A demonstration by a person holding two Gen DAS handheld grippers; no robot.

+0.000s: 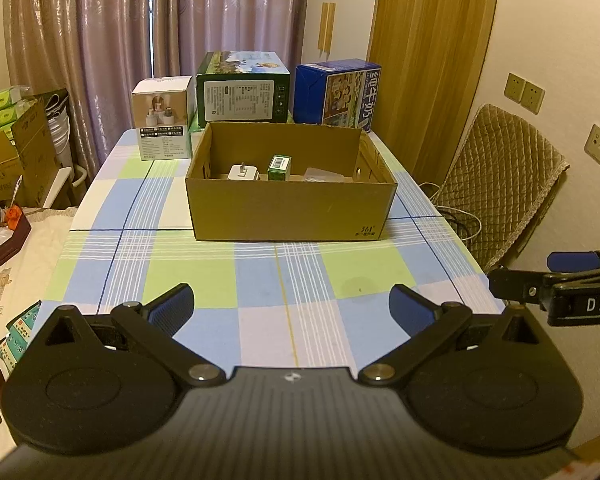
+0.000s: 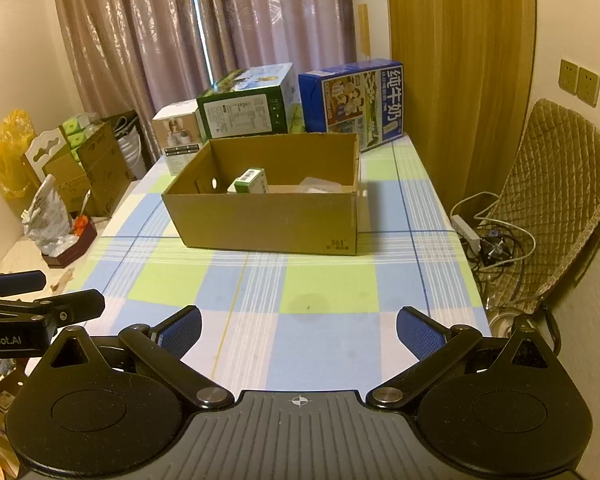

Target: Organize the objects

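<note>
Both tongs are just hanging over the near end of the tabletop (image 1: 172, 280) with its blue, green and white checked cloth, side by side, neither touching anything. The left tongs (image 1: 291, 308) are spread wide, blue pads far apart with only cloth between them, and the right tongs (image 2: 299, 328) are spread the same way, gripping nothing. From the left wrist view the right one pokes in at the right edge, and from the right wrist view the left one shows at the left edge, so they sit close together. Straight ahead of both, well apart from the pads, is an open cardboard box (image 1: 292, 212) standing square on the cloth. Inside it, toward the far wall, there's a white plug adapter (image 1: 244, 172) with its prongs up, a small green-and-white carton (image 1: 280, 167) just to its right, and something clear and plasticky (image 1: 324, 174) further right that I can't make out. Beyond the box, at the far end, three bigger packages stand in a row: a white product box (image 1: 162, 120) on the left, a green carton (image 1: 244, 88) in the middle, a blue milk carton (image 1: 336, 94) on the right. A quilted chair (image 1: 504, 184) sits off to the right of the tongs.
</note>
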